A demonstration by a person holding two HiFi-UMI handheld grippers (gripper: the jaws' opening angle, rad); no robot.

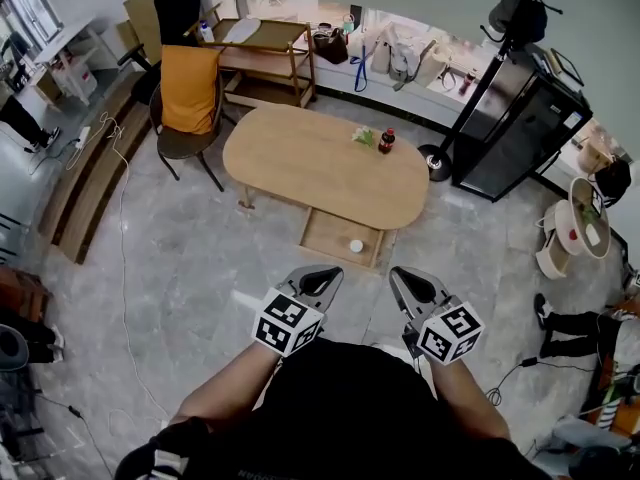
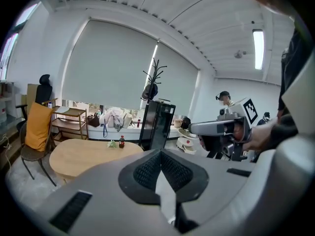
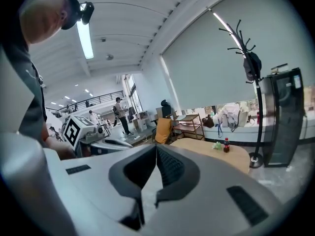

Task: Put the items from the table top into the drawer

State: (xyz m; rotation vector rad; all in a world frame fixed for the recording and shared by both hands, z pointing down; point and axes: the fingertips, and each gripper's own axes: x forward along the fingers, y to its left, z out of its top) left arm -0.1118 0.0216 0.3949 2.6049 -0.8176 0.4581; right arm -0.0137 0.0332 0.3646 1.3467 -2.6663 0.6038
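An oval wooden table [image 1: 300,163] carries a small dark cola bottle [image 1: 386,140] and a green packet [image 1: 364,137] near its far edge. Under its near edge a wooden drawer [image 1: 335,230] stands pulled out, with a small white item [image 1: 355,246] inside. Both grippers hang in the air close to my body, well short of the table. My left gripper [image 1: 325,273] [image 2: 160,152] is shut and empty. My right gripper [image 1: 400,273] [image 3: 156,149] is also shut with nothing in it. The bottle [image 2: 121,142] [image 3: 226,145] shows far off in both gripper views.
A chair with an orange cover [image 1: 188,93] stands at the table's left end, with a wooden shelf cart [image 1: 265,58] behind it. A black cabinet [image 1: 515,123] and a coat stand [image 1: 490,68] are at the right. Cables trail over the floor at the left.
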